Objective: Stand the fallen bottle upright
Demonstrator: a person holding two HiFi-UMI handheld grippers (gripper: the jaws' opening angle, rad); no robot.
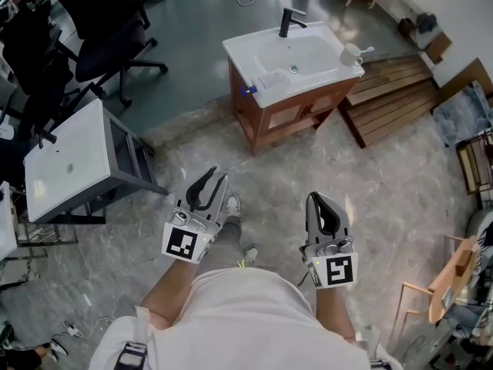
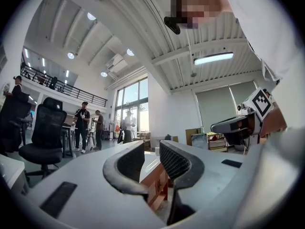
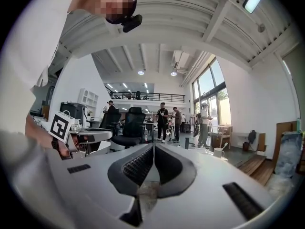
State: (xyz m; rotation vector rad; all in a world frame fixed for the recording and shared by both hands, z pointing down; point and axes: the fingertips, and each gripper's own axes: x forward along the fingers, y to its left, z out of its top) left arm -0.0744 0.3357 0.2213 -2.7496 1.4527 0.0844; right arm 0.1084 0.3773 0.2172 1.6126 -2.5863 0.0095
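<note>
A clear plastic bottle (image 1: pixel 269 82) with a blue cap lies on its side on the front left corner of a white sink top (image 1: pixel 316 72), which rests on a wooden cabinet (image 1: pixel 289 114). Both grippers are held level well short of the cabinet, over the stone floor. My left gripper (image 1: pixel 209 177) (image 2: pixel 151 151) has its jaws a small gap apart with nothing between them. My right gripper (image 1: pixel 316 197) (image 3: pixel 153 147) is shut and empty. The bottle does not show in either gripper view.
A black faucet (image 1: pixel 291 20) and a white mug (image 1: pixel 352 54) holding a toothbrush stand on the sink top. A second white-topped stand (image 1: pixel 69 160) is at the left, black office chairs (image 1: pixel 108 45) behind it. Wooden pallets (image 1: pixel 393 91) lie right of the cabinet. Several people stand far off.
</note>
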